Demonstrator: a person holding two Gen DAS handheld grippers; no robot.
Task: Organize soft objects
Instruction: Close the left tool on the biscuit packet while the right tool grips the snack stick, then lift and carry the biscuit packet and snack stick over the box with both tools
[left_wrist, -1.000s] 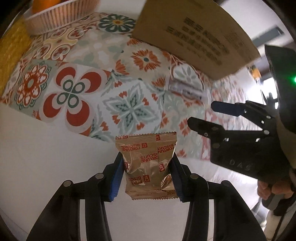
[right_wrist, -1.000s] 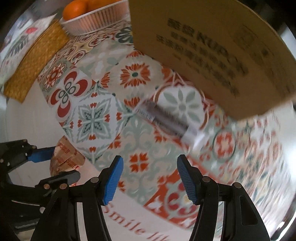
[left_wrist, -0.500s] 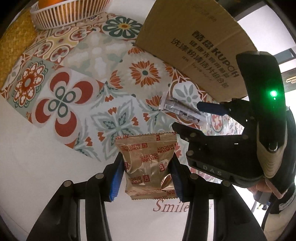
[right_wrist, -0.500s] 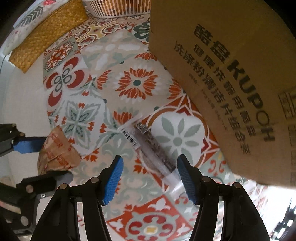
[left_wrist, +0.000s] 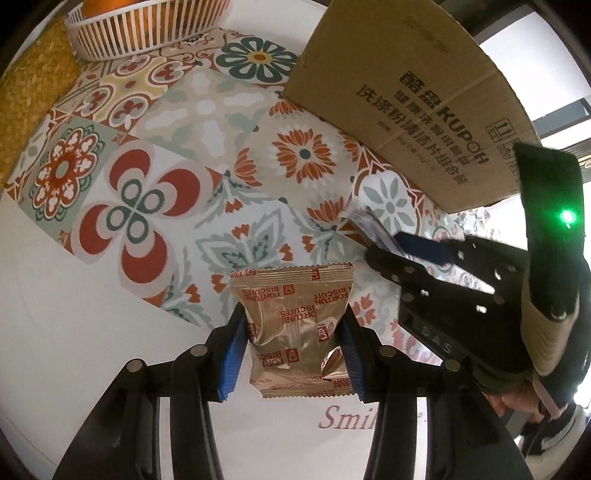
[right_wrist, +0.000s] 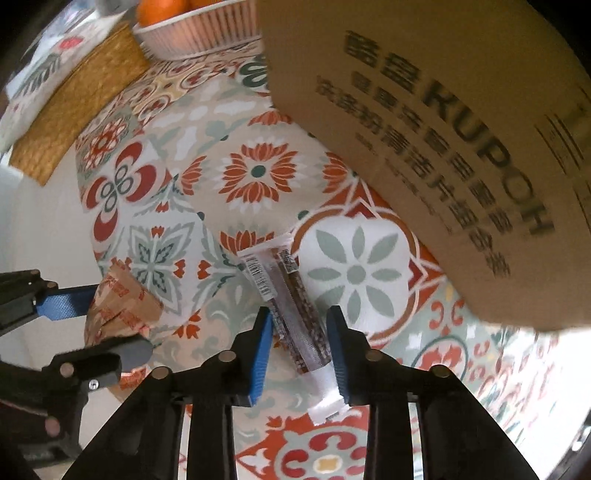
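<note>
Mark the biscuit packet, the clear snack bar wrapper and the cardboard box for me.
biscuit packet (left_wrist: 295, 325), left wrist view, middle of its front.
clear snack bar wrapper (right_wrist: 291, 306), right wrist view, mid-length.
cardboard box (right_wrist: 424, 122), right wrist view, printed side.

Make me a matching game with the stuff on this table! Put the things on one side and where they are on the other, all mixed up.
Things:
1. Fortune Biscuits packet
2. clear snack stick wrapper
3. oranges
4. cardboard box

Places:
A. in the white slatted basket
B. standing at the far right of the patterned mat
C. pinched in the left gripper
D. lying on the mat between the open fingers of the right gripper

Pairs: 1-C, 2-D, 3-A, 4-B
</note>
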